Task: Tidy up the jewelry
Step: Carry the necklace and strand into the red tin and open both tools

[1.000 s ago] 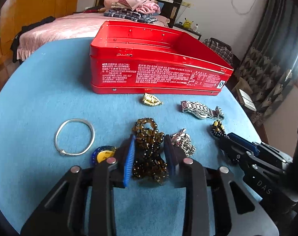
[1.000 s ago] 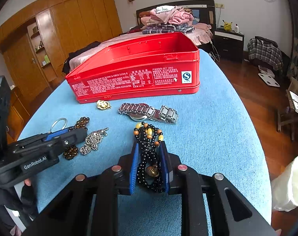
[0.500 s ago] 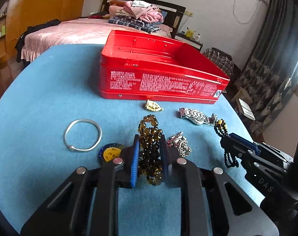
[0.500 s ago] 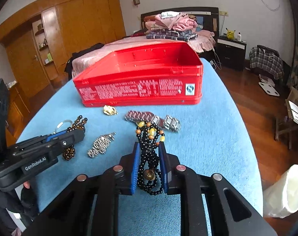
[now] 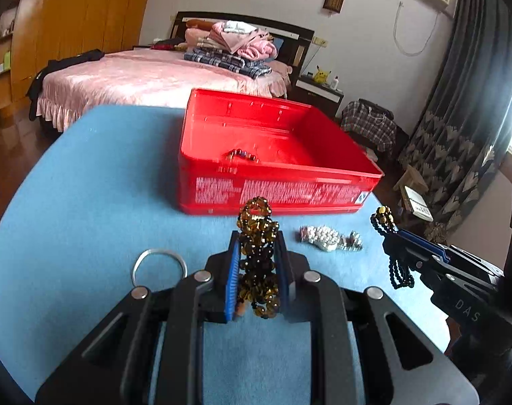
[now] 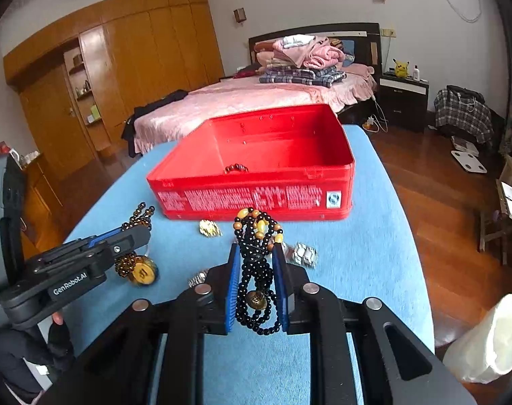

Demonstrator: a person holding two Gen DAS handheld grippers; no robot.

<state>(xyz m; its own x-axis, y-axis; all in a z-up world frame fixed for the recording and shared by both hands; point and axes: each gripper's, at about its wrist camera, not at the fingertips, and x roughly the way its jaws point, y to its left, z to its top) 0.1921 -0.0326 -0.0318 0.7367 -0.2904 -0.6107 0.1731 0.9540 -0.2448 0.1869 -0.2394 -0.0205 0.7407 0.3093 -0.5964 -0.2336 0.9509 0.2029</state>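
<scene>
An open red rectangular metal box (image 6: pixel 252 168) stands on the blue cloth-covered counter (image 6: pixel 374 253) and serves as the landmark. Its near wall carries dense white print too small to read, plus one white square logo at the right end. Inside it, close to the near wall, lies one small dark beaded bracelet (image 6: pixel 236 168).

The left gripper (image 5: pixel 257 263) is closed on one bunched amber-brown bead strand (image 5: pixel 258 256), held above the counter just in front of the box's near wall. In the right wrist view its side reads "GenRobot.AI".

The right gripper (image 6: pixel 256 276) is clamped on one black bead necklace with tan and yellow beads (image 6: pixel 256 270), also raised in front of the box, toward its right half. In the left wrist view its body shows the letters "DAS".

On the counter in front of the box lie one silver link watch band (image 5: pixel 330 238), one small gold ornament (image 6: pixel 210 227), one plain silver bangle (image 5: pixel 158 265) off to the left, and one round yellow-faced piece (image 6: pixel 142 271) with a mark that cannot be read clearly. A small silver chain piece (image 6: pixel 198 278) peeks out beside the right gripper.
</scene>
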